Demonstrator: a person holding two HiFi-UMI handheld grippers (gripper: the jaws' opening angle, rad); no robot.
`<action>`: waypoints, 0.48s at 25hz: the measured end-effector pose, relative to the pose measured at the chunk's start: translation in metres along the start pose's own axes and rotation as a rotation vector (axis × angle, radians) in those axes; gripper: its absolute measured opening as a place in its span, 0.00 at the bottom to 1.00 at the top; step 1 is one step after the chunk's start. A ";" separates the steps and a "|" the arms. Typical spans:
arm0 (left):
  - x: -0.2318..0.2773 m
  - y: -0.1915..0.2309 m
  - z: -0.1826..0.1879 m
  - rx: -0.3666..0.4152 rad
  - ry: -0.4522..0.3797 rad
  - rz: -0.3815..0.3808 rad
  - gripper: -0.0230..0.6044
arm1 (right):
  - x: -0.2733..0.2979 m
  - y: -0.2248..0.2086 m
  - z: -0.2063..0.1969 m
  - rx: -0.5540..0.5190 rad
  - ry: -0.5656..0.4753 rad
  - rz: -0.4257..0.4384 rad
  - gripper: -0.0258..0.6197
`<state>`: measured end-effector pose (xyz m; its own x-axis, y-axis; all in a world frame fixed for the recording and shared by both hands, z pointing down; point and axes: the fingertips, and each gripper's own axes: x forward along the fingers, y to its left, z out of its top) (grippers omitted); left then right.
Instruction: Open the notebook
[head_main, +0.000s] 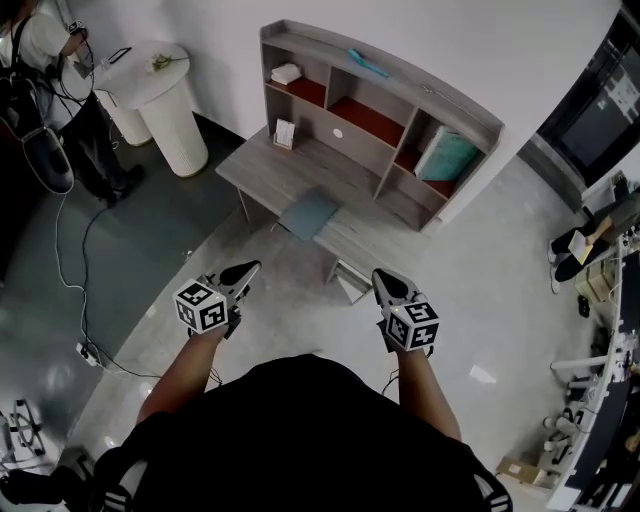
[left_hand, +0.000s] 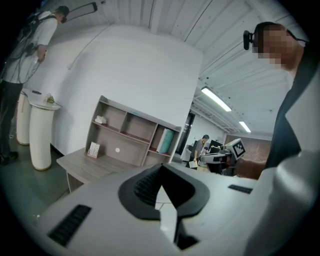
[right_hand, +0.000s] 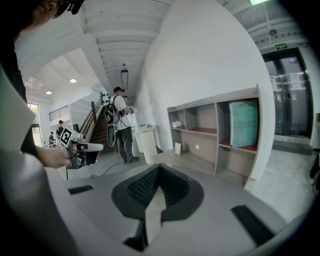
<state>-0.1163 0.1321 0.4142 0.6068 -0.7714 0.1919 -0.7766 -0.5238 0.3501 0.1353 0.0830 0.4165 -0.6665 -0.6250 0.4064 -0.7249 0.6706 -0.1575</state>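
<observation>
A flat blue-grey notebook (head_main: 310, 213) lies closed at the front edge of the grey desk (head_main: 260, 165), below its shelf unit (head_main: 380, 100). My left gripper (head_main: 250, 268) and right gripper (head_main: 382, 275) hang over the floor short of the desk, side by side, both pointing at it. Each is shut with nothing between its jaws. In the left gripper view the left gripper (left_hand: 161, 167) faces the desk (left_hand: 85, 162). The right gripper (right_hand: 159, 167) faces the shelves (right_hand: 210, 125) in its own view. The notebook shows in neither gripper view.
A teal book (head_main: 447, 155) stands upright in the right shelf bay, and a small card (head_main: 284, 133) stands on the desk. A white round pedestal (head_main: 165, 100) and a person (head_main: 40, 60) are at the far left. Cables (head_main: 85, 250) trail across the floor.
</observation>
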 end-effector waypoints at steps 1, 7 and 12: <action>0.004 0.000 0.001 0.001 0.002 0.003 0.05 | 0.002 -0.004 0.001 0.001 0.001 0.004 0.04; 0.027 0.002 0.001 -0.007 0.006 0.023 0.05 | 0.011 -0.025 -0.001 -0.001 0.015 0.031 0.04; 0.049 -0.002 0.003 -0.007 0.012 0.029 0.05 | 0.017 -0.047 0.004 -0.005 0.011 0.045 0.04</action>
<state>-0.0857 0.0945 0.4202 0.5856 -0.7821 0.2129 -0.7930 -0.4983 0.3504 0.1578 0.0394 0.4274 -0.6962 -0.5902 0.4087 -0.6937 0.6995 -0.1715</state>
